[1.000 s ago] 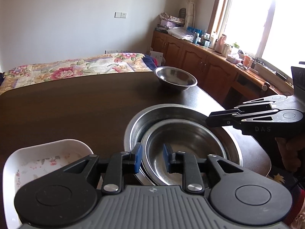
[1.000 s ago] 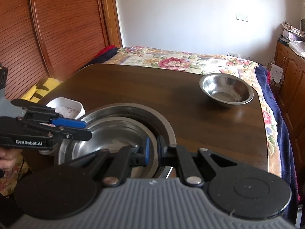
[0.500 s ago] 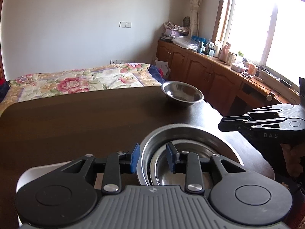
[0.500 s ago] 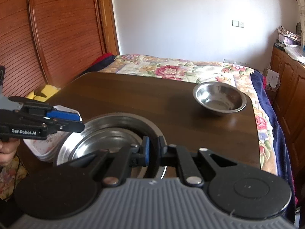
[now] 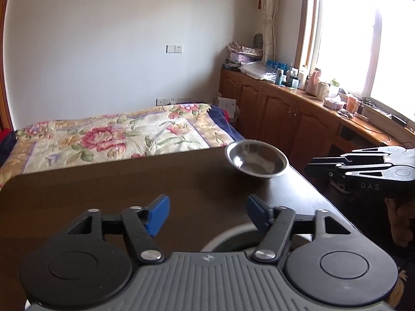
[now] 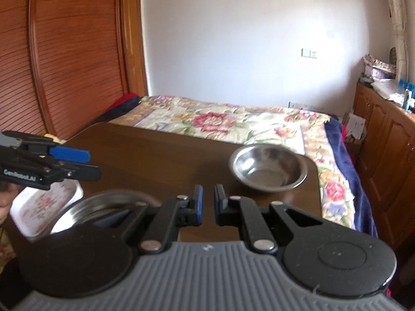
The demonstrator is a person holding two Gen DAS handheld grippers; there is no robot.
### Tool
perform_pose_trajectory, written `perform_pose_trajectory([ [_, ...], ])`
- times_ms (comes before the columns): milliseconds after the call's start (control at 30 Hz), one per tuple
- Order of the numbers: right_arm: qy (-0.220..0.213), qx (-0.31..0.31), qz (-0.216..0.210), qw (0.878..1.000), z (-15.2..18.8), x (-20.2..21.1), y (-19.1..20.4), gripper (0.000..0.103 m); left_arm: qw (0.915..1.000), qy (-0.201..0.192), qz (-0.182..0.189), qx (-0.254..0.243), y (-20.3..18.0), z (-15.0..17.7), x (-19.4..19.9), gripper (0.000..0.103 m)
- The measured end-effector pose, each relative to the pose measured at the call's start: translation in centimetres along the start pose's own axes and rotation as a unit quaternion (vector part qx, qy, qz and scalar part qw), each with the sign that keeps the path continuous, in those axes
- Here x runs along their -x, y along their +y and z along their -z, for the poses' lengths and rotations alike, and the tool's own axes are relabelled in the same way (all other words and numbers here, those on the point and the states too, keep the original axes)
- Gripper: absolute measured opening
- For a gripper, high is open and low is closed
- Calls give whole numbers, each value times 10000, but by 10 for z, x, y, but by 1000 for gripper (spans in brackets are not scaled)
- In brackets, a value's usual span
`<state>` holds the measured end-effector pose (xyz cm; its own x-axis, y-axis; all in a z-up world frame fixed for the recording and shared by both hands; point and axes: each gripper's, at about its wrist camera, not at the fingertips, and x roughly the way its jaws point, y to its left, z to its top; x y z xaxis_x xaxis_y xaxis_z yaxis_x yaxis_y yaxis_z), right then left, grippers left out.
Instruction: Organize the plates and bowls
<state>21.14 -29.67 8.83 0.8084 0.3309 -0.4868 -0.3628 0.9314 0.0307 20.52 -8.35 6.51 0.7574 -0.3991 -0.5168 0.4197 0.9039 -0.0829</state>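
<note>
My left gripper (image 5: 207, 215) hangs over the dark table (image 5: 103, 194), its jaws opening wide with nothing between them. Just below it, only the rim of the nested steel bowls (image 5: 228, 241) shows. A small steel bowl (image 5: 256, 162) stands alone at the far right corner of the table. My right gripper (image 6: 208, 202) is shut and empty, above the near edge between the nested steel bowls (image 6: 103, 207) and the small bowl (image 6: 268, 171). A white floral square plate (image 6: 46, 204) lies left of the nested bowls, under the left gripper (image 6: 92, 164).
A bed with a floral quilt (image 5: 116, 134) runs along the table's far edge. Wooden cabinets (image 5: 285, 114) with clutter on top line the right wall under a window. A slatted wooden door (image 6: 64, 51) stands at the left. A hand (image 5: 400, 223) holds the right gripper.
The left jaws let go of the nested bowls' rim and spread wide as the gripper rose and drew back. The right gripper also drew back, staying shut. The bowls sank low in both views.
</note>
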Motion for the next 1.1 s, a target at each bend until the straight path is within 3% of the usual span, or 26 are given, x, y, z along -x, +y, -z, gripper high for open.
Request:
perform_pose_trajectory([
  [67, -39, -33, 31, 10000, -3, -5, -7, 13, 10000, -28, -15, -43, -3, -7, -5, 95],
  [133, -77, -60, 74, 9999, -5, -10, -14, 24, 10000, -58, -24, -57, -4, -12, -10, 97],
  [200, -122, -132, 82, 9998, -6, -13, -21, 48, 9999, -85, -37, -57, -5, -18, -15, 99],
  [333, -87, -231, 177, 9995, -7, -23, -36, 53, 9999, -114, -52, -92, -8, -27, -25, 101],
  [567, -76, -384, 373, 9985, -11, -41, -62, 79, 9997, -37, -109, -233, -14, -43, -46, 103],
  [833, 10, -458, 511, 9976, -11, -67, -84, 89, 9994, 159, -79, -304, -16, -53, -79, 103],
  [1000, 112, -458, 521, 9975, -10, -80, -91, 89, 9985, 352, 25, -427, -20, -55, -98, 103],
  [1100, 161, -434, 503, 9977, -10, -85, -93, 89, 9978, 475, 102, -445, -19, -57, -109, 98],
])
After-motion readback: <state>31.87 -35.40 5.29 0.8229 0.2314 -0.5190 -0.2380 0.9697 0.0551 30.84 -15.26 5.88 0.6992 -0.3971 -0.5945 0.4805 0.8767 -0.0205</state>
